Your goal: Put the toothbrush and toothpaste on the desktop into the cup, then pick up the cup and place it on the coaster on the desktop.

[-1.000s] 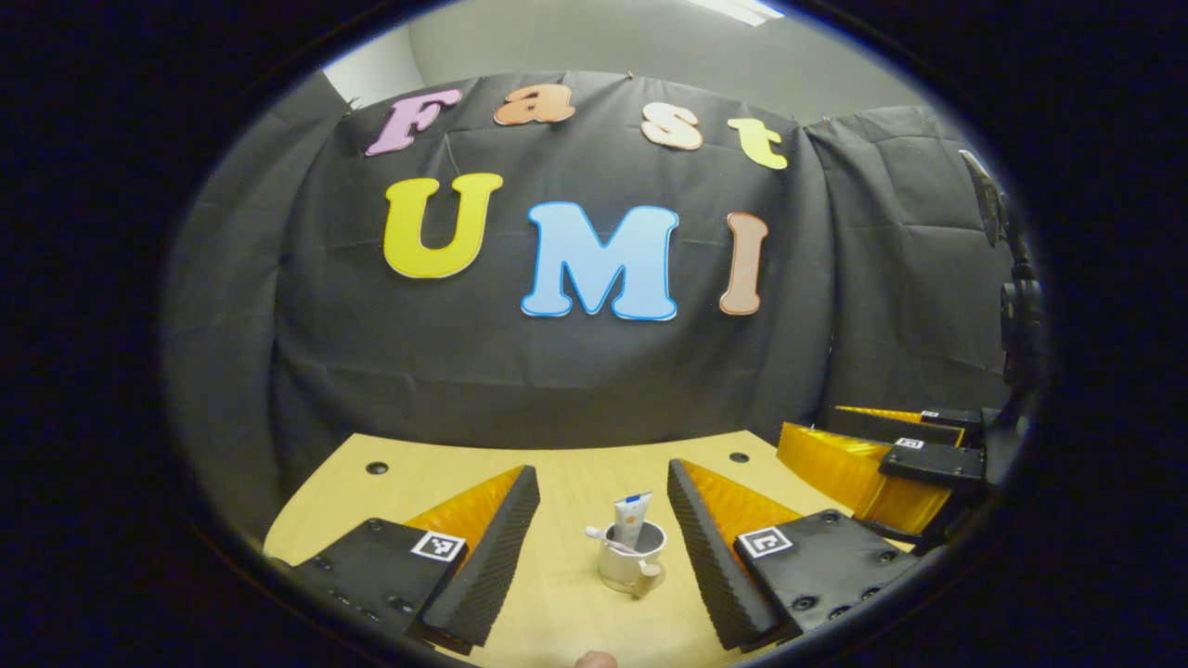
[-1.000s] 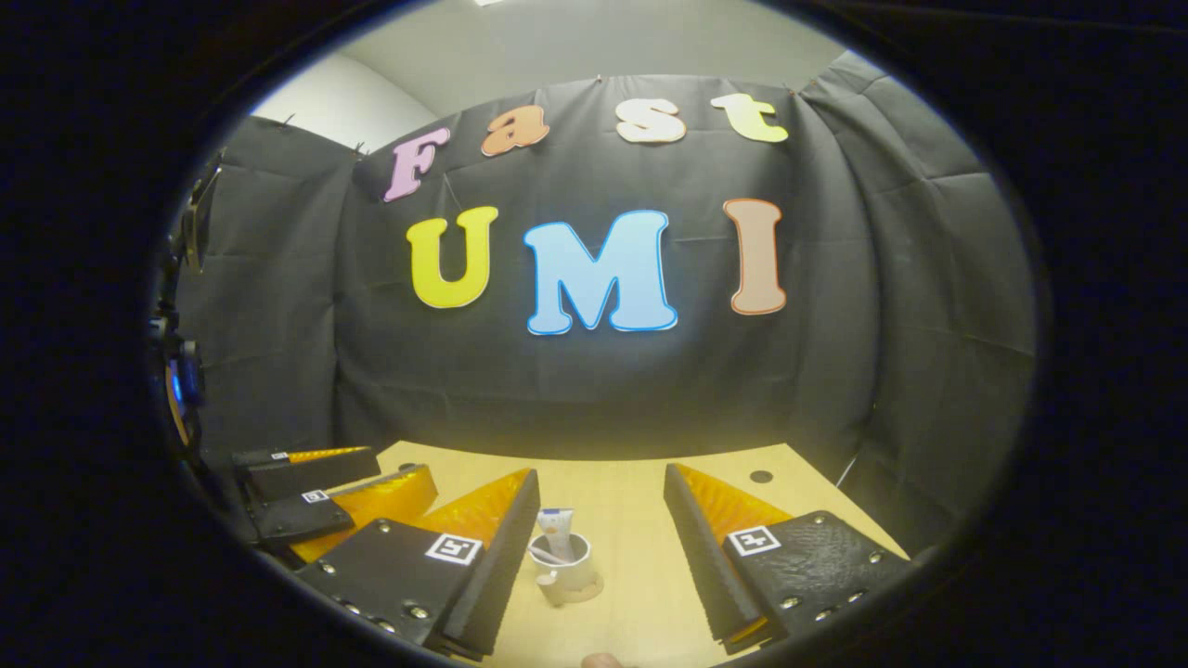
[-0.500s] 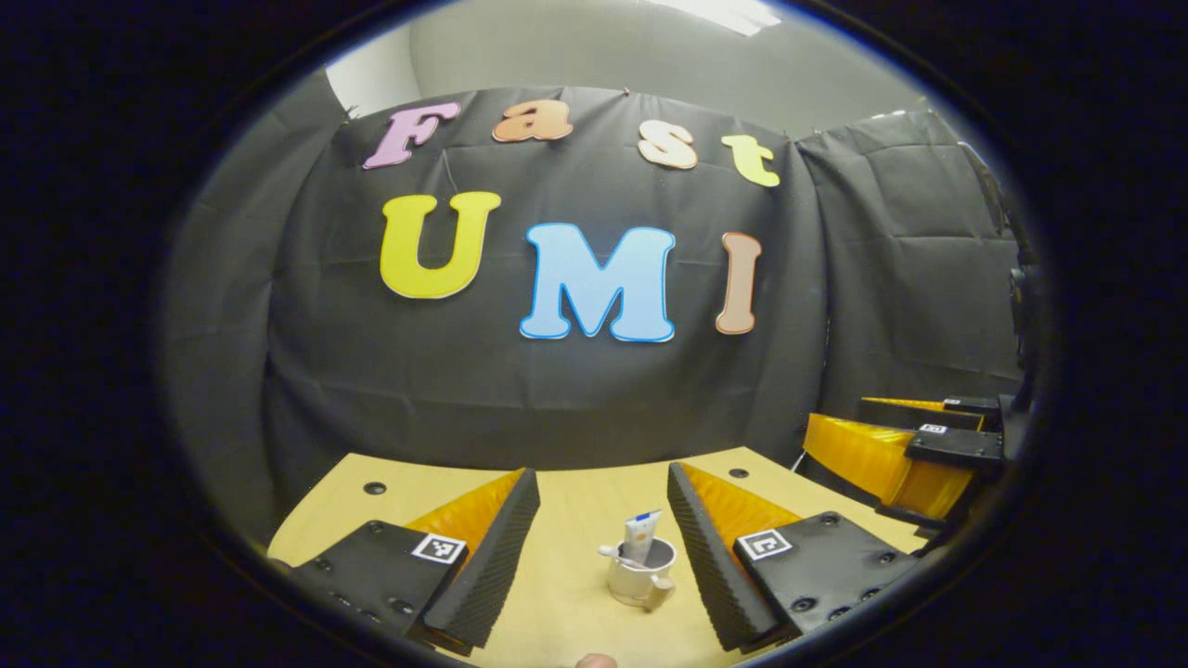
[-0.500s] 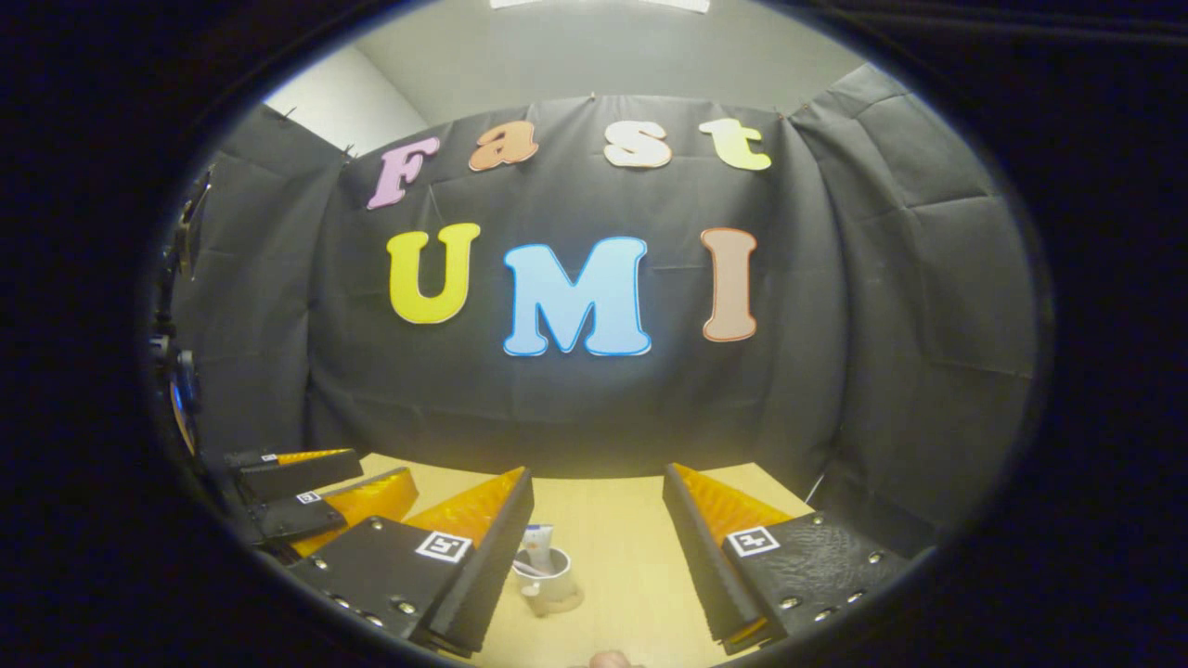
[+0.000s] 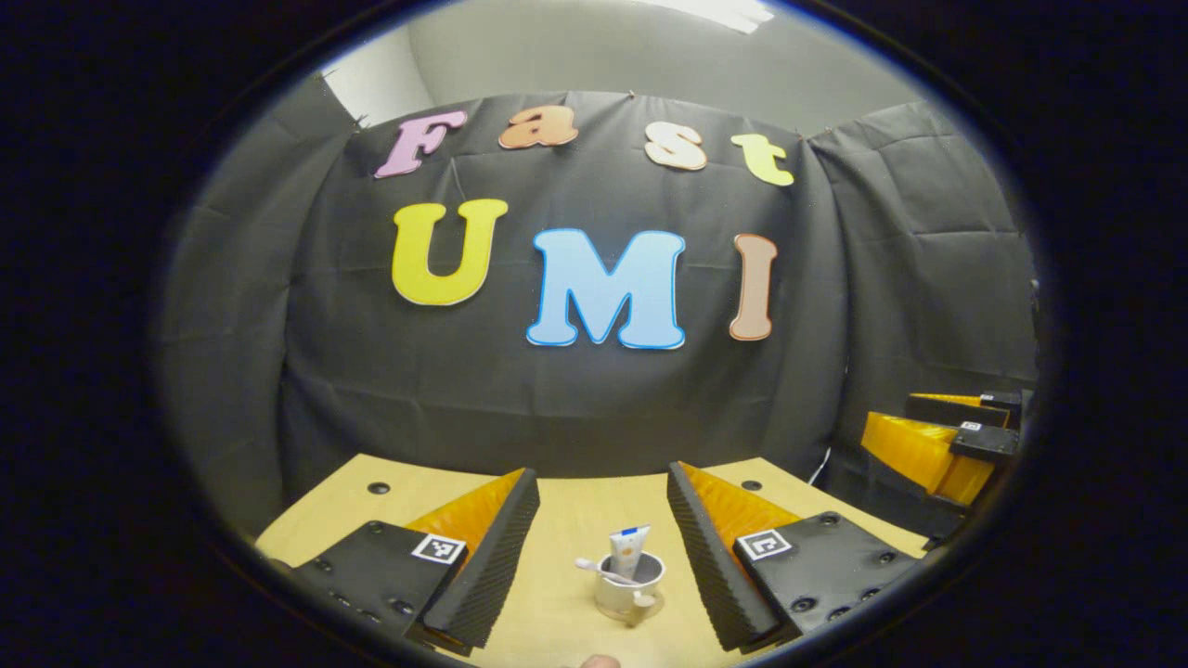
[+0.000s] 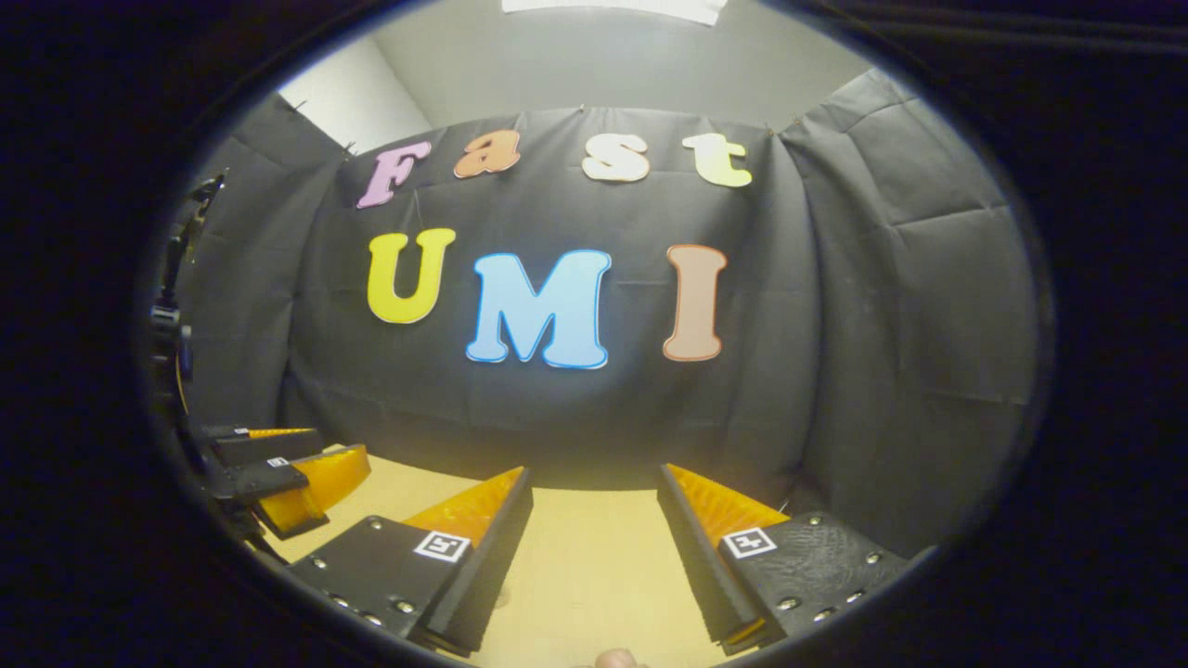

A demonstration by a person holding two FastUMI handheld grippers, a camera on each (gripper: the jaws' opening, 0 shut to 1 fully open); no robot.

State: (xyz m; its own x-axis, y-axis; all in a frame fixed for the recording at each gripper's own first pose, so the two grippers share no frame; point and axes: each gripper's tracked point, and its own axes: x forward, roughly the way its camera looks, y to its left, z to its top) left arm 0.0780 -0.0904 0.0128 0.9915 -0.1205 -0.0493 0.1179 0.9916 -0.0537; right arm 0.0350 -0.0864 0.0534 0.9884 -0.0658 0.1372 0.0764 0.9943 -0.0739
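In the left gripper view a white cup (image 5: 629, 586) stands upright on the wooden table (image 5: 566, 520), its handle toward me. A white toothpaste tube (image 5: 628, 549) with a blue cap and a white toothbrush (image 5: 594, 570) stick out of it. My left gripper (image 5: 602, 471) is open, held back from the cup, which appears between its two fingers without touching them. I cannot make out a coaster under the cup. My right gripper (image 6: 594, 473) is open over bare table (image 6: 594, 566), with nothing between its fingers.
The right gripper (image 5: 937, 443) hangs at the far right of the left gripper view, off the table's edge. The left gripper (image 6: 278, 471) shows at the left of the right gripper view. Two small dark holes (image 5: 378, 487) mark the table's back corners.
The right gripper has drawn back and swung rightward; the cup slid out of its view behind its left finger. In the left gripper view the other gripper has drifted farther right.
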